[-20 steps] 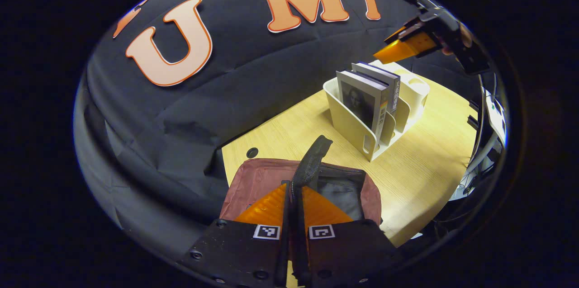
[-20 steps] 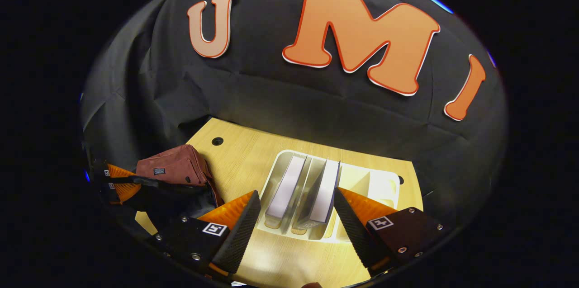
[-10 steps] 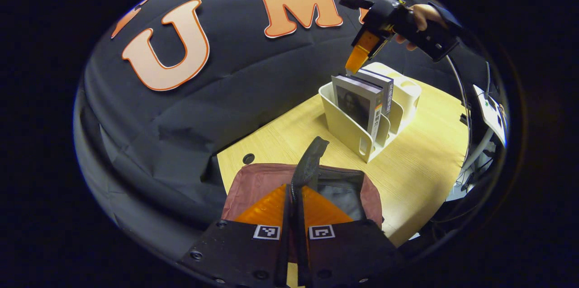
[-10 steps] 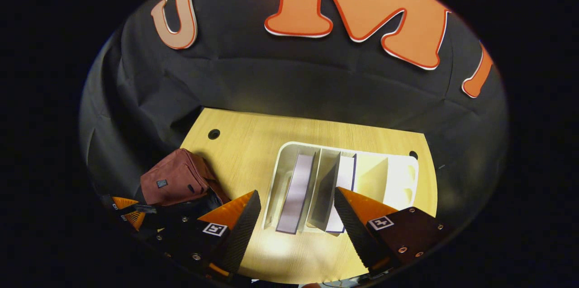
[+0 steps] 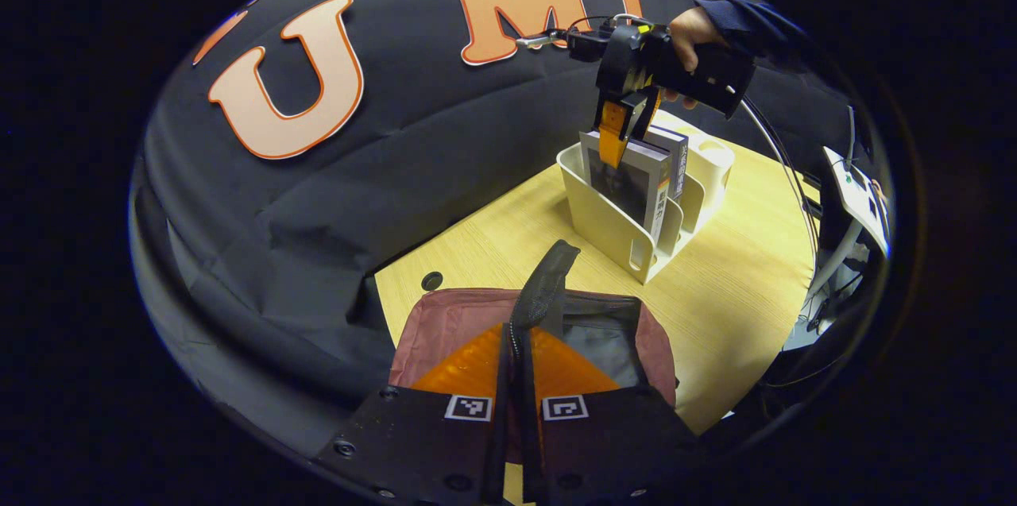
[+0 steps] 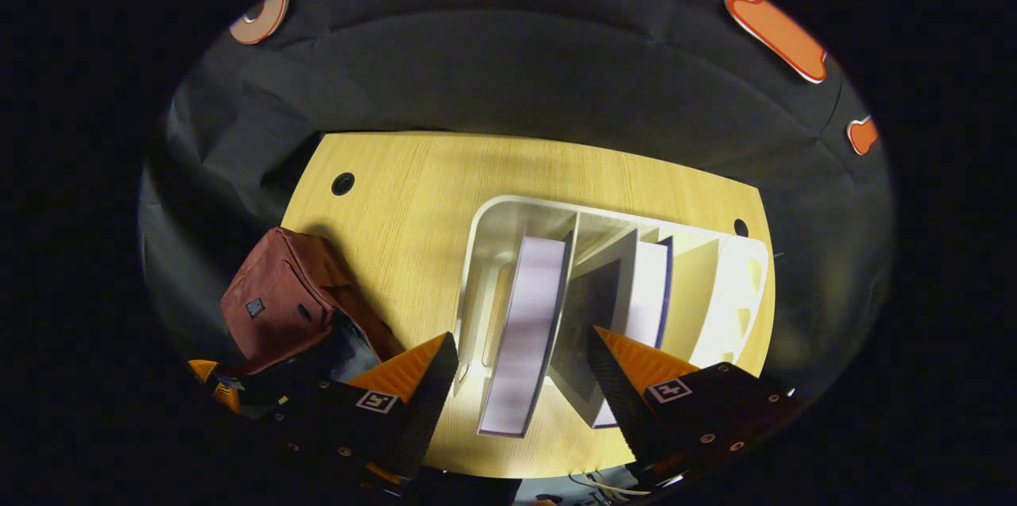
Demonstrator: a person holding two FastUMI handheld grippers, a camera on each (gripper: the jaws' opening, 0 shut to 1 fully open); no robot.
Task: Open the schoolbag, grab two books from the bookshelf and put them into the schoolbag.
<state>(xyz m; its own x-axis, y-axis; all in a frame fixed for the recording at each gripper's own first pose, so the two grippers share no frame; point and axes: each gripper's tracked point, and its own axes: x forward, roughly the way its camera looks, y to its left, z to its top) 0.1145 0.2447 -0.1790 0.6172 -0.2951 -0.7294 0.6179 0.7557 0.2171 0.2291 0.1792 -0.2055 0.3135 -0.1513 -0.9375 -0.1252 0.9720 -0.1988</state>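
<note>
Schoolbag (image 5: pixel 445 323), nearest in the left gripper view: maroon fabric, soft and slumped on the table (image 5: pixel 739 307), mouth open, dark lining showing. Left gripper (image 5: pixel 516 355) is clamped on the bag's black webbed strap (image 5: pixel 544 291), orange fingers pressed together on it, holding the mouth up and open. That grip looks unchanged over the last second; bag opening seems done.

Farther along the table: the shelf (image 5: pixel 612 228), cream moulded plastic, smooth, with curved dividers. Two books stand upright in separate slots, the near book (image 5: pixel 632 188) with a dark cover, the far book (image 5: pixel 675 160) behind it.

Change: a second ago the right gripper (image 5: pixel 616 144) hung high off to the side of the shelf; it has since swung over and dropped, and now points straight down at the book tops. In the right gripper view its jaws stand wide apart, ribbed black pads, straddling the near book (image 6: pixel 524 331); the right finger (image 6: pixel 628 379) sits over the far book (image 6: pixel 604 331). Nothing gripped yet.

Judgement: first book pick is imminent; a little more descent, then close. Risk: the right finger catching the far book, since the slots are close together.
</note>
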